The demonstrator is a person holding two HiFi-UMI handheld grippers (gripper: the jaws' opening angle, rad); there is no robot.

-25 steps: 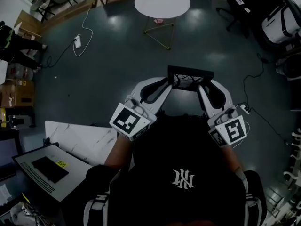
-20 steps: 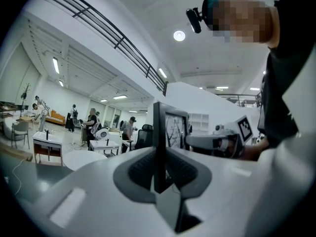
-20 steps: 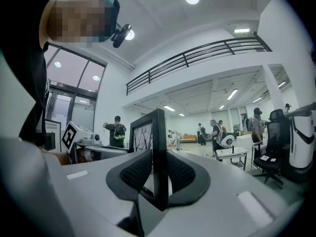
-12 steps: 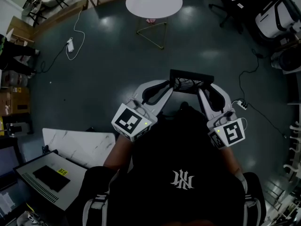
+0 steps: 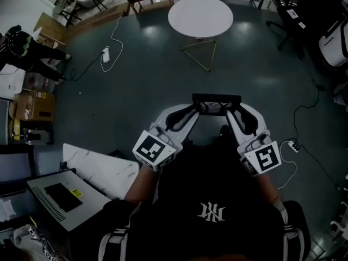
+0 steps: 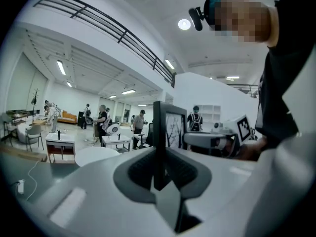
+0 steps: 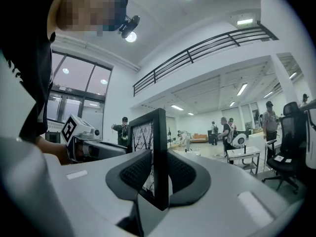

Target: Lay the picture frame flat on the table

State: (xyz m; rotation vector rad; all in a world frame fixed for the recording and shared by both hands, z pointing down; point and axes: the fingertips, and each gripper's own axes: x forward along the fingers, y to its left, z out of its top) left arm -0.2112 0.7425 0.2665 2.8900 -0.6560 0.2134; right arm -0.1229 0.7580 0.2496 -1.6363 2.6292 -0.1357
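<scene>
Clamping the picture frame [image 6: 159, 122], the left tool [image 6: 160, 168] hides its lower part (edge-on).

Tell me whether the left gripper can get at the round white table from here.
Probably not yet. The left gripper is shut on the frame close to the person's body, and the round table stands well ahead across the floor. Nothing stands between, but the person must step closer.
</scene>
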